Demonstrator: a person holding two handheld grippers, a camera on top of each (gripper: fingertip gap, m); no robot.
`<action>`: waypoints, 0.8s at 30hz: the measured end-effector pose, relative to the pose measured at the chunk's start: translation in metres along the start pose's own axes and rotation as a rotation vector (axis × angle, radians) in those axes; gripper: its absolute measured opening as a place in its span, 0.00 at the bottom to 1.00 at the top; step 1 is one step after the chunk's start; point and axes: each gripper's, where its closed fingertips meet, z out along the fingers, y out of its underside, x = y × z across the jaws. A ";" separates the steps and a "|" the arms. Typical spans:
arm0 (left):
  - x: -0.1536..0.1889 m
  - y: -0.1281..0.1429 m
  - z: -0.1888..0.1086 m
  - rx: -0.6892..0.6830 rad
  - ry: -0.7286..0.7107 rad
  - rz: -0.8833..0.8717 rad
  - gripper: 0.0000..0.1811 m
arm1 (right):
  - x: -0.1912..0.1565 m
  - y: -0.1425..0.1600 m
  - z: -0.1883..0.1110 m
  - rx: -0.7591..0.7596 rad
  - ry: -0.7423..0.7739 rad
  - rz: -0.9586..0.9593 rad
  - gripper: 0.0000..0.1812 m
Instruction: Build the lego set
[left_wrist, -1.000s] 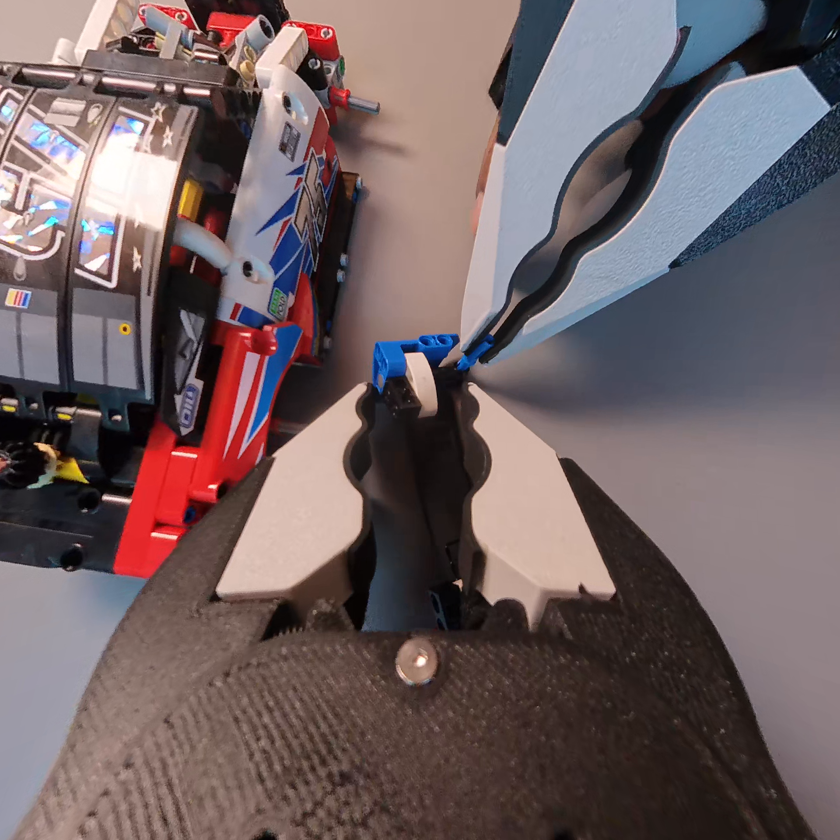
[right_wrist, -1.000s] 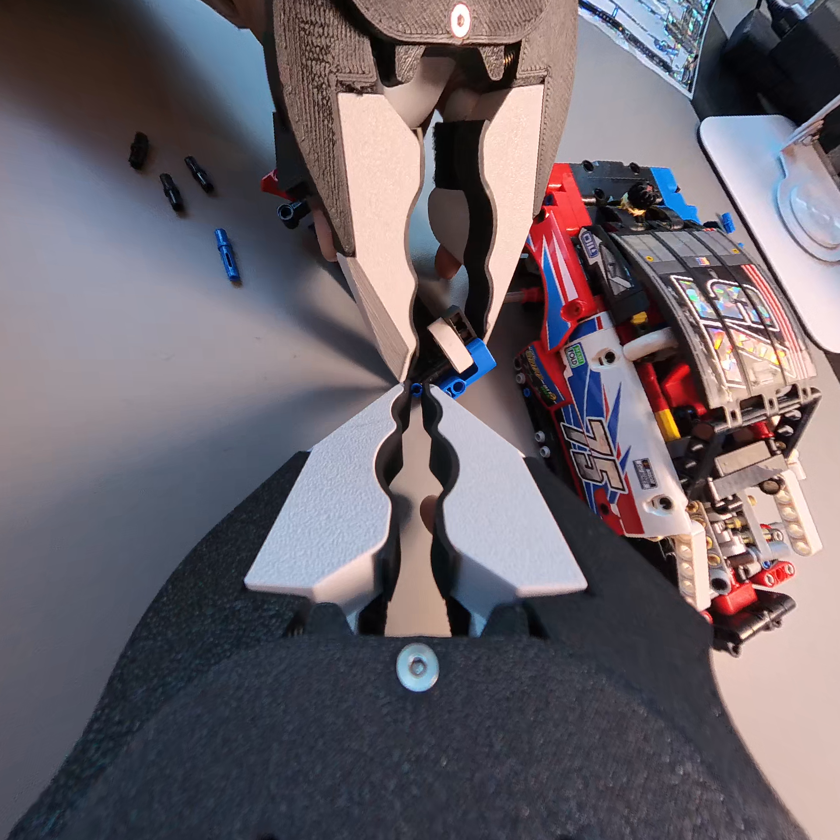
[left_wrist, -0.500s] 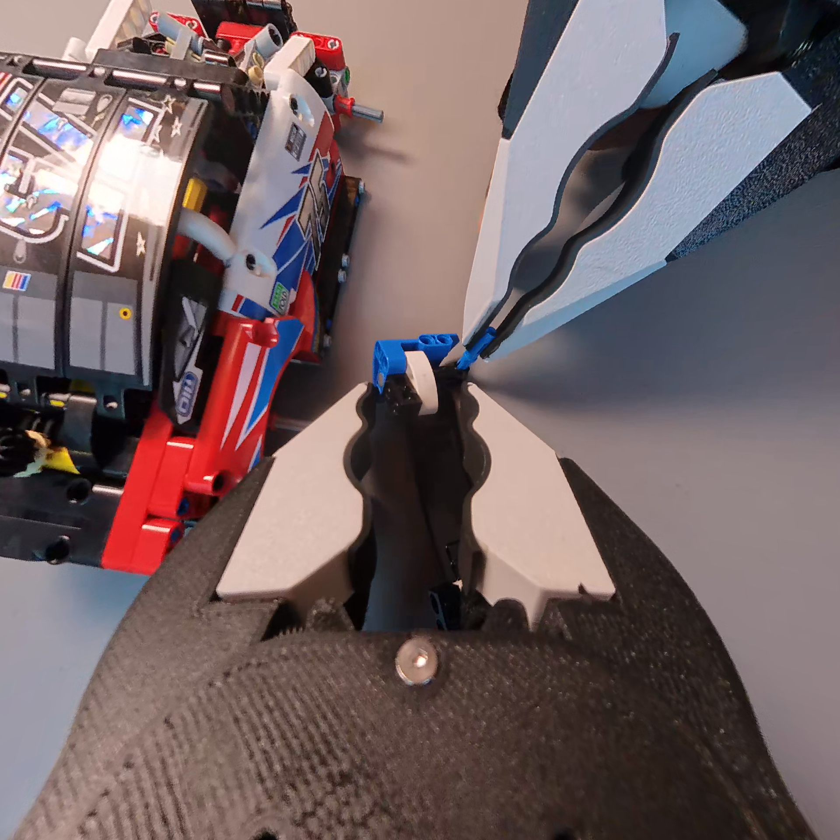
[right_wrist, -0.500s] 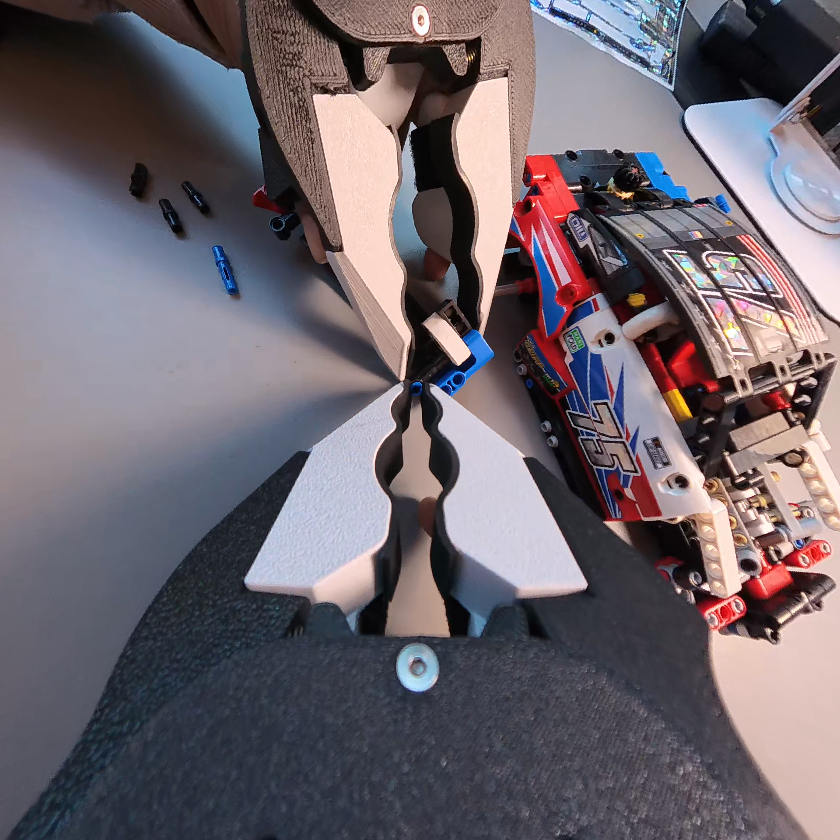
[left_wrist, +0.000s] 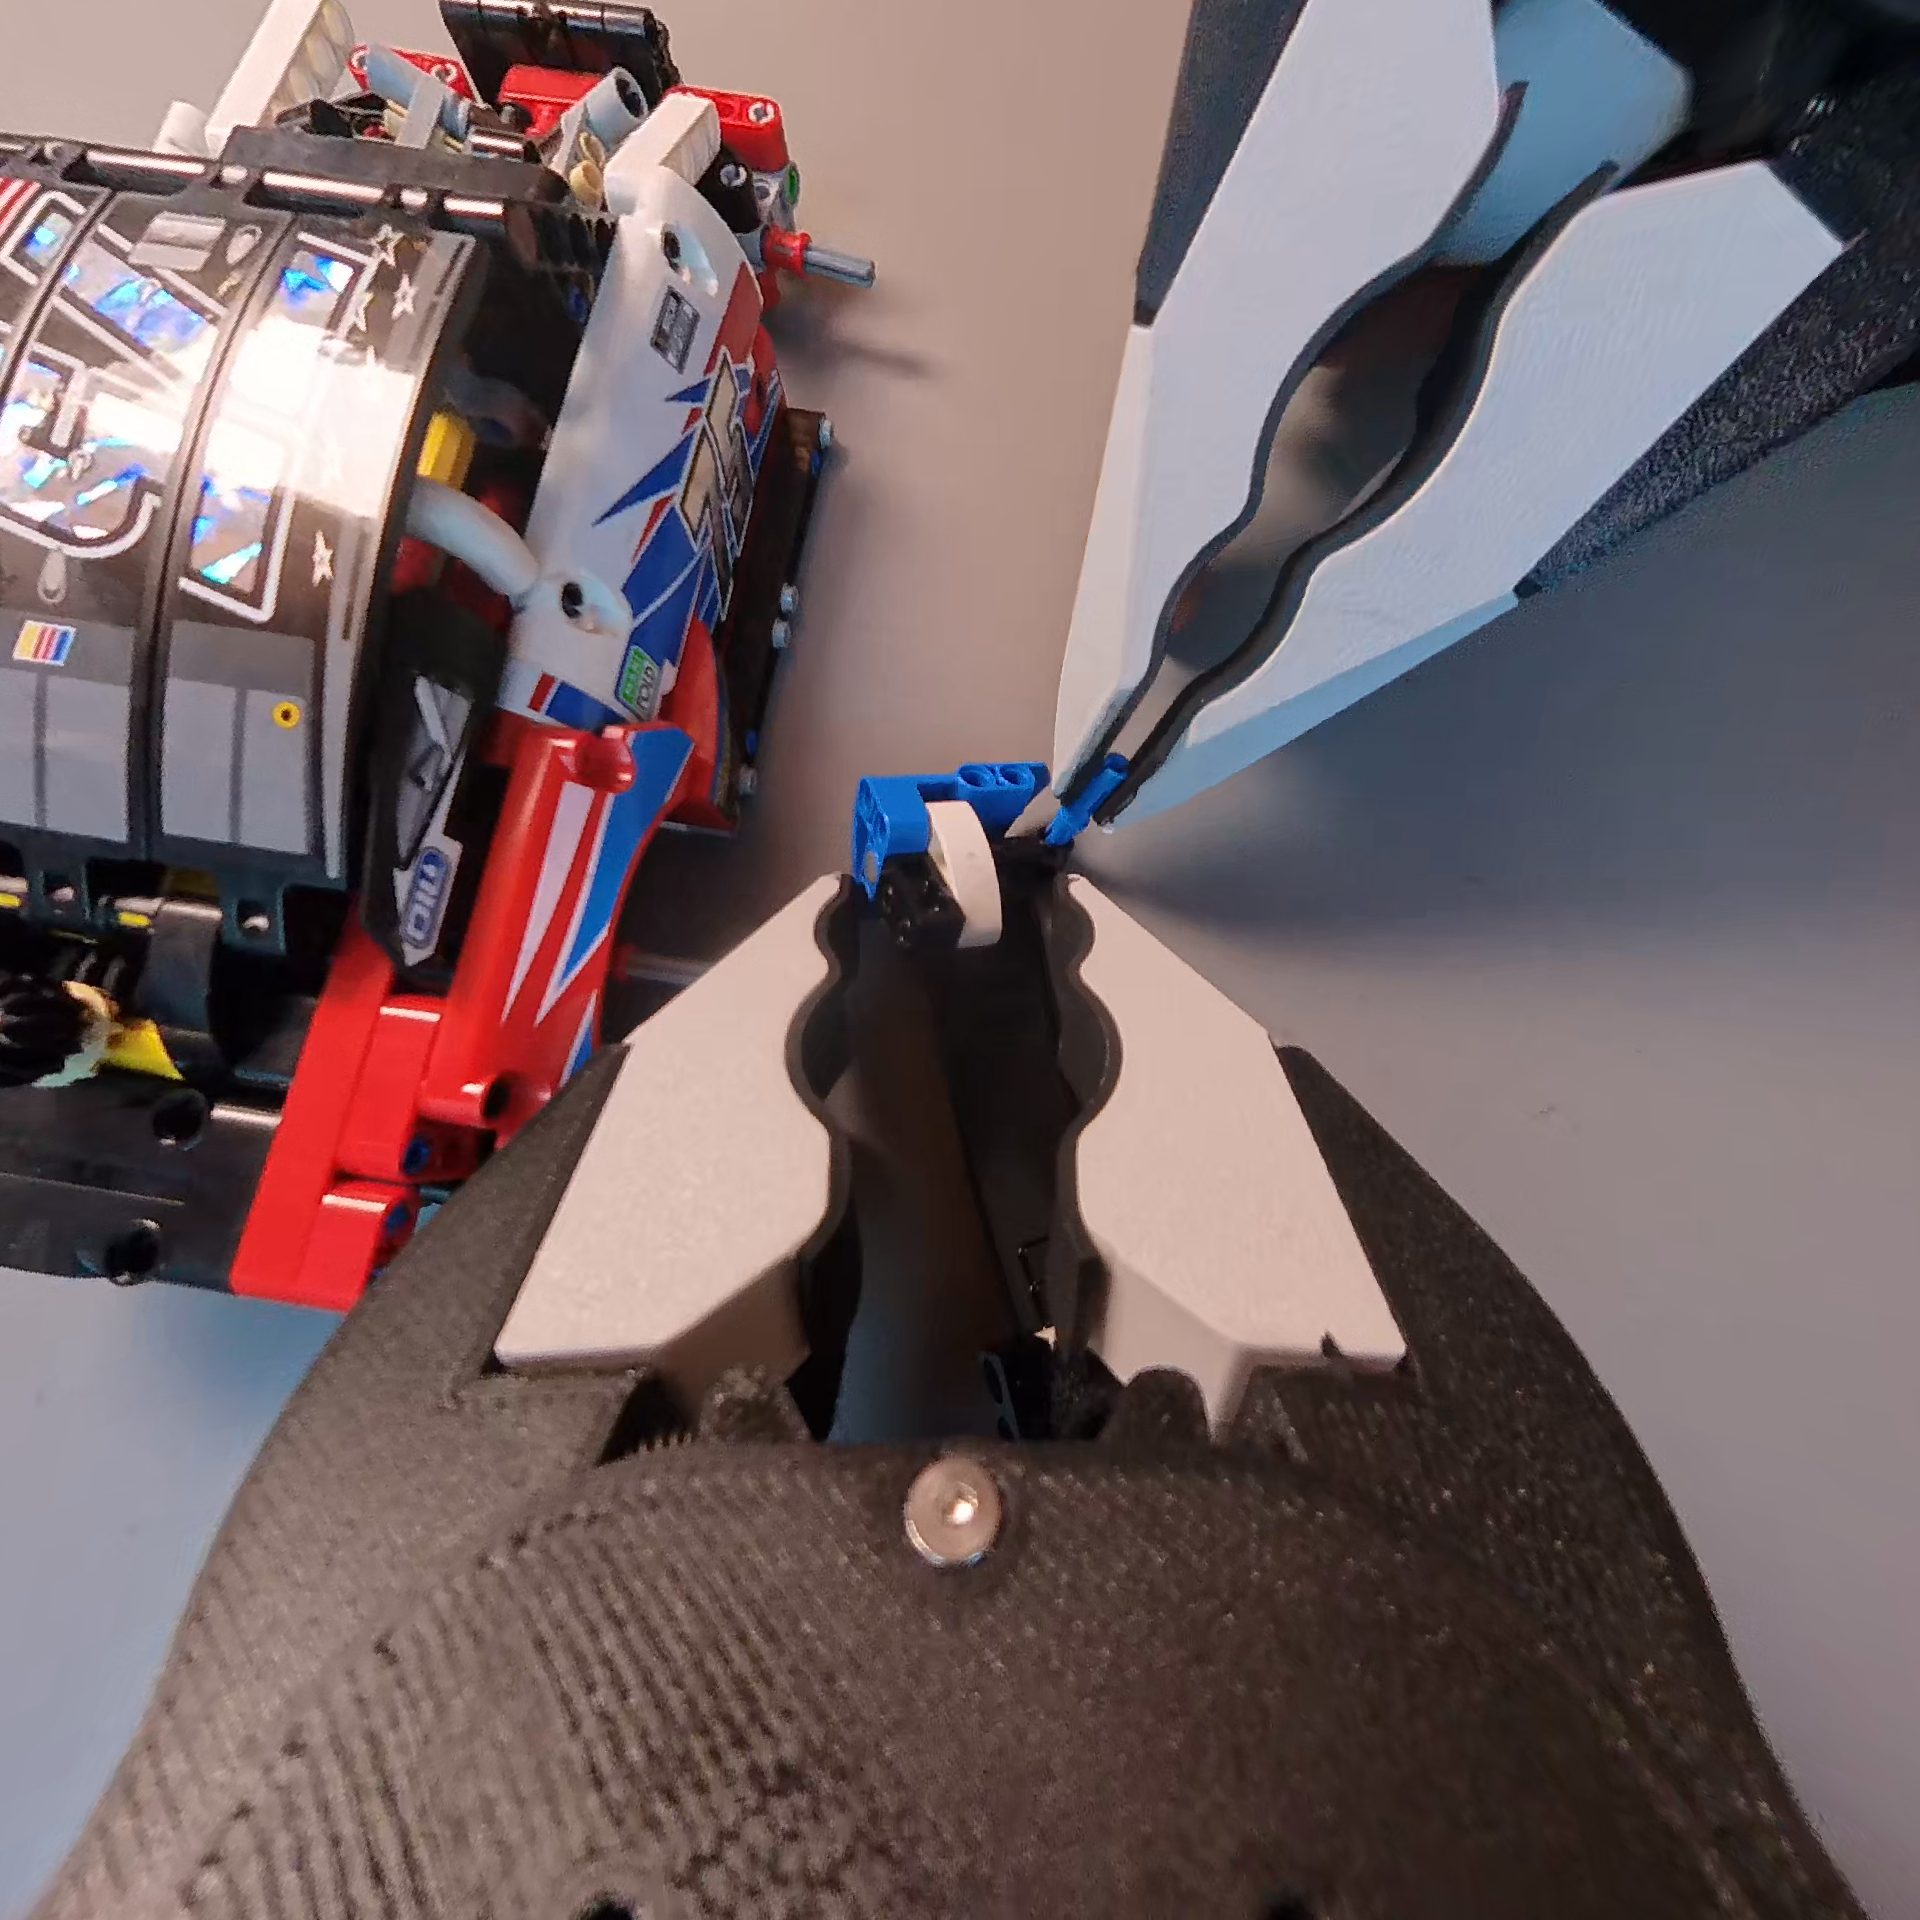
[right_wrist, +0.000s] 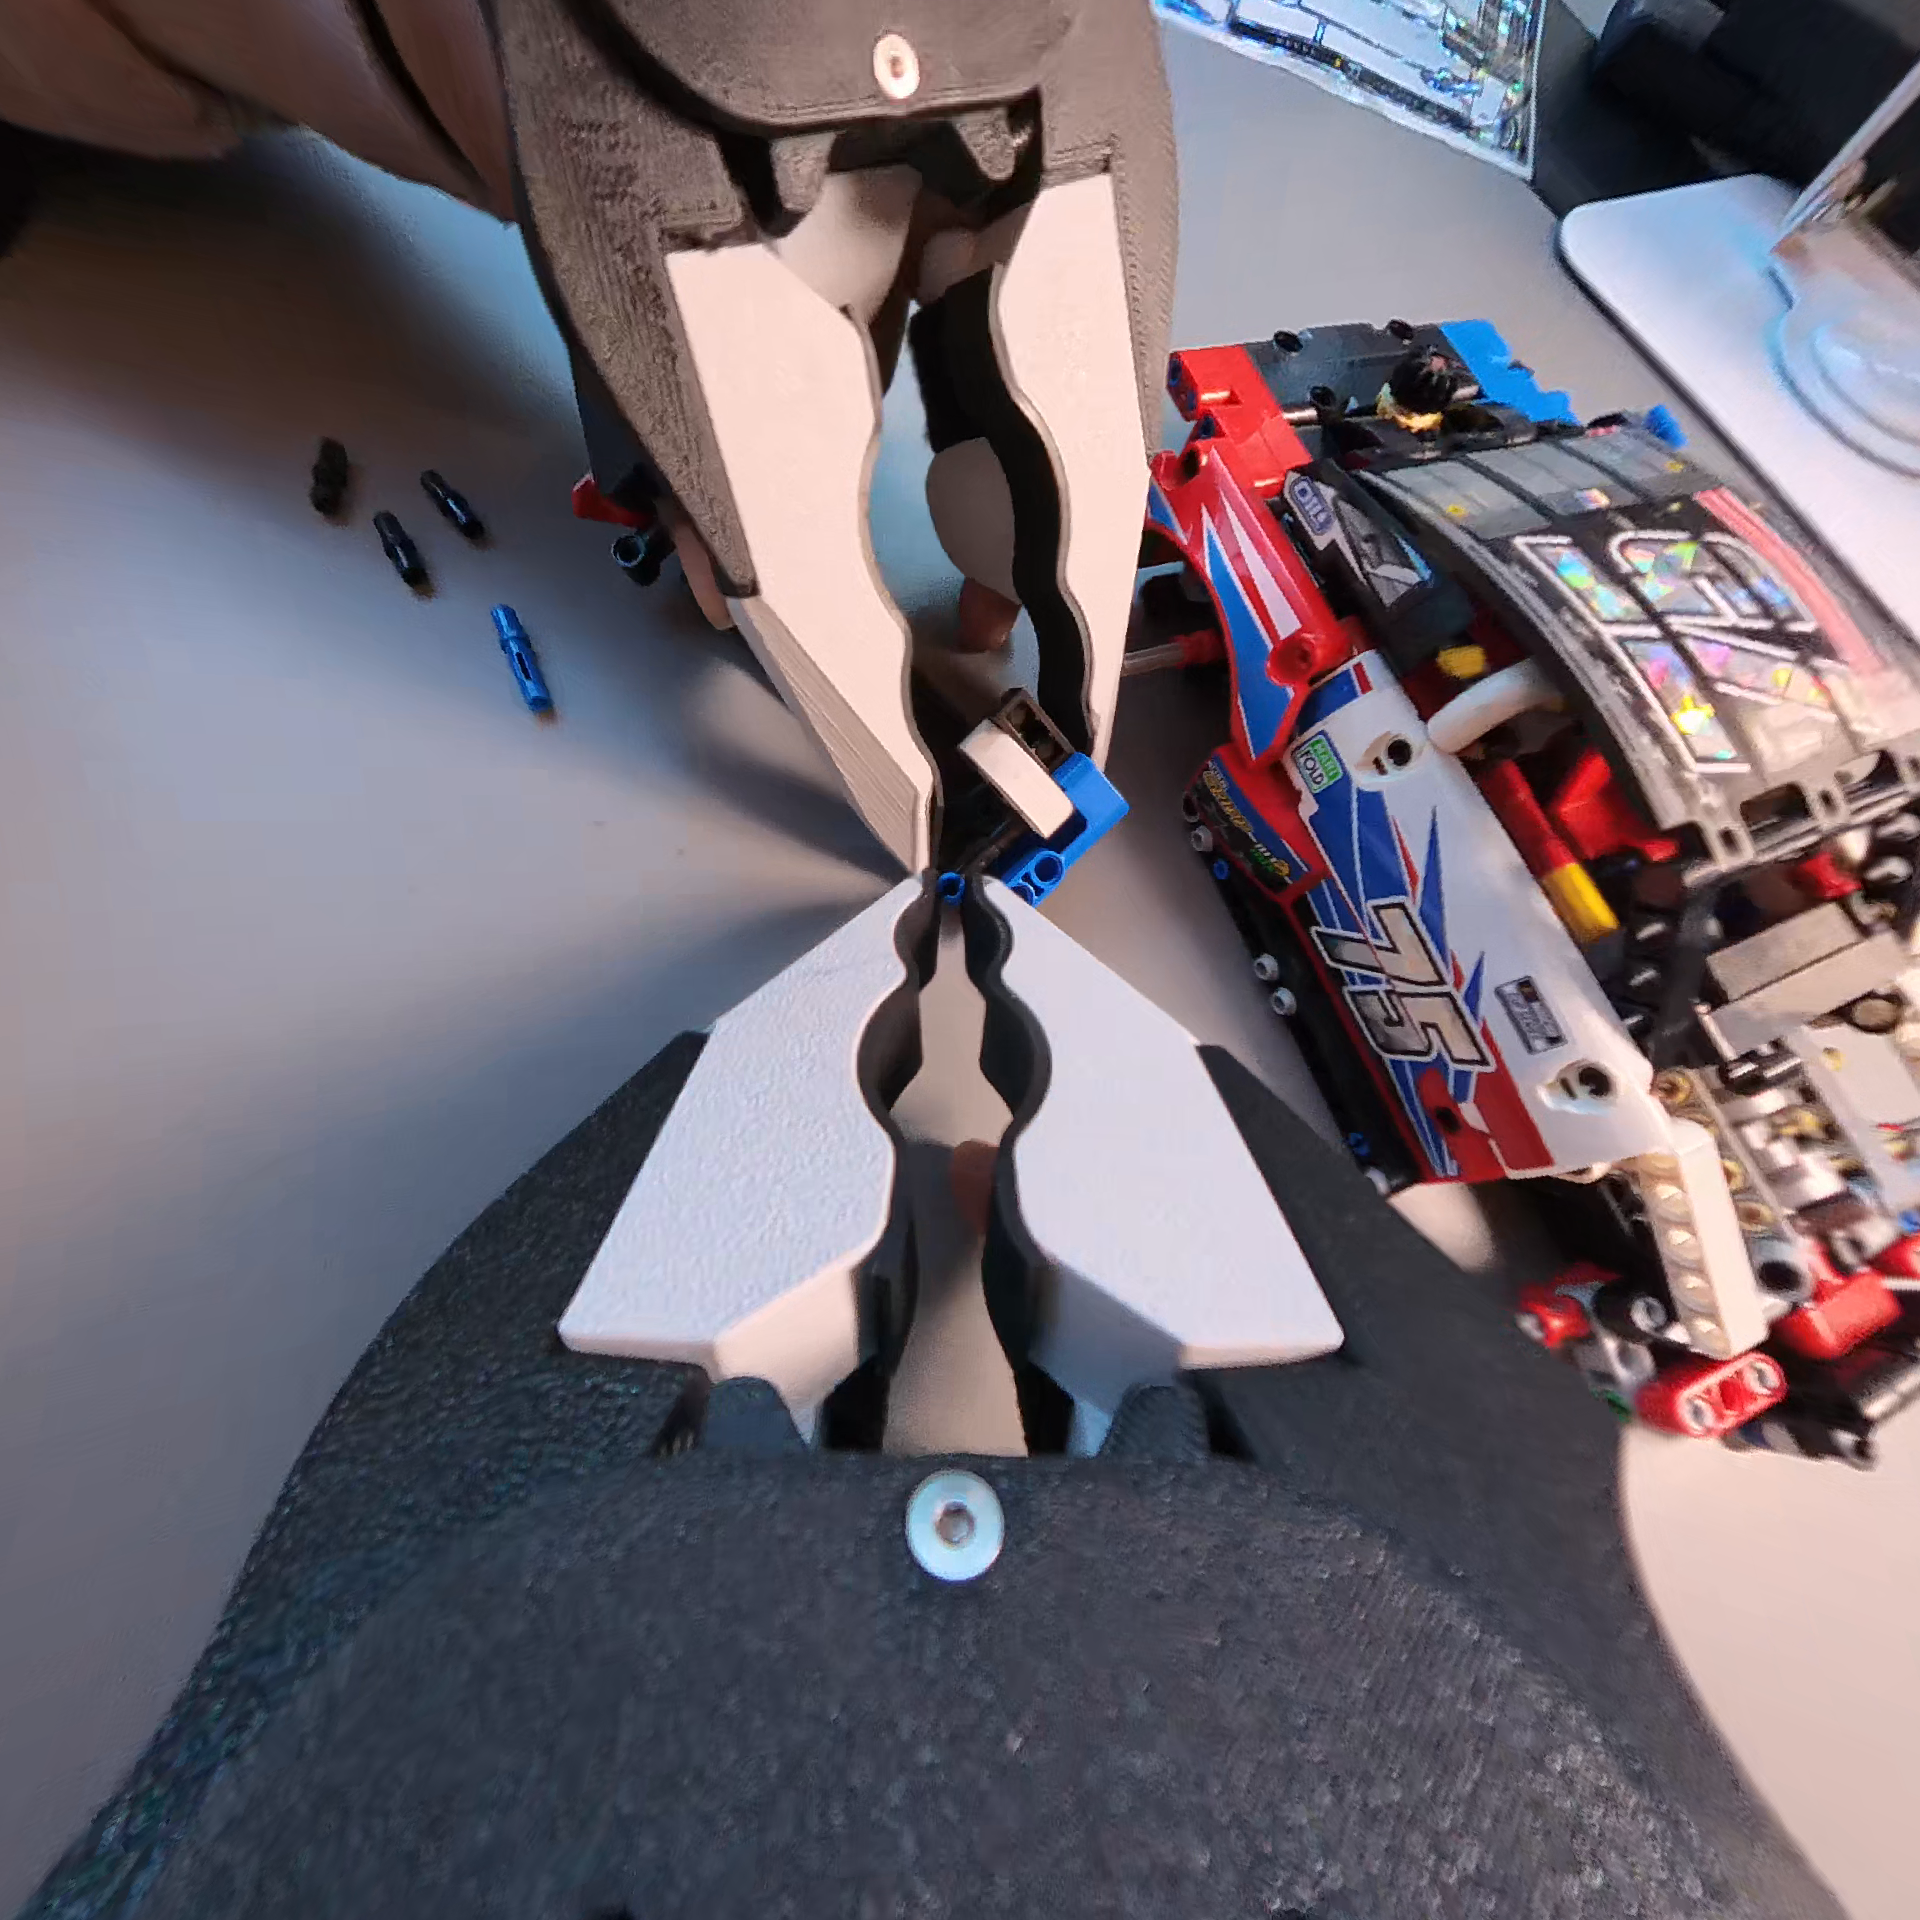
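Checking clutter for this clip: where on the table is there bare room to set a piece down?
Bare grey table lies below the loose pins and left of both grippers. Crowded: the model car fills the other side, close beside the left gripper and right gripper.

- The lower part of the small assembly (left_wrist: 940, 868) I grip sits hidden between my left gripper (left_wrist: 951, 894) fingers.
- Only a tip of the blue pin (right_wrist: 951, 886) shows in my right gripper (right_wrist: 948, 902).
- Beyond my right gripper, the car model (right_wrist: 1538, 935) blurs and runs off the right edge.
- Far left, three black pins (right_wrist: 400, 545) are too small to make out.
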 end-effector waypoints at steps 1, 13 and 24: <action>0.000 0.000 0.000 -0.001 0.001 0.002 0.19 | 0.000 0.000 0.000 0.007 -0.026 0.041 0.02; 0.001 0.001 0.000 -0.006 0.010 0.004 0.19 | -0.002 -0.004 0.006 -0.011 -0.095 0.065 0.01; 0.001 0.000 0.000 0.001 0.010 0.010 0.18 | -0.002 0.001 0.000 -0.016 -0.083 -0.042 0.01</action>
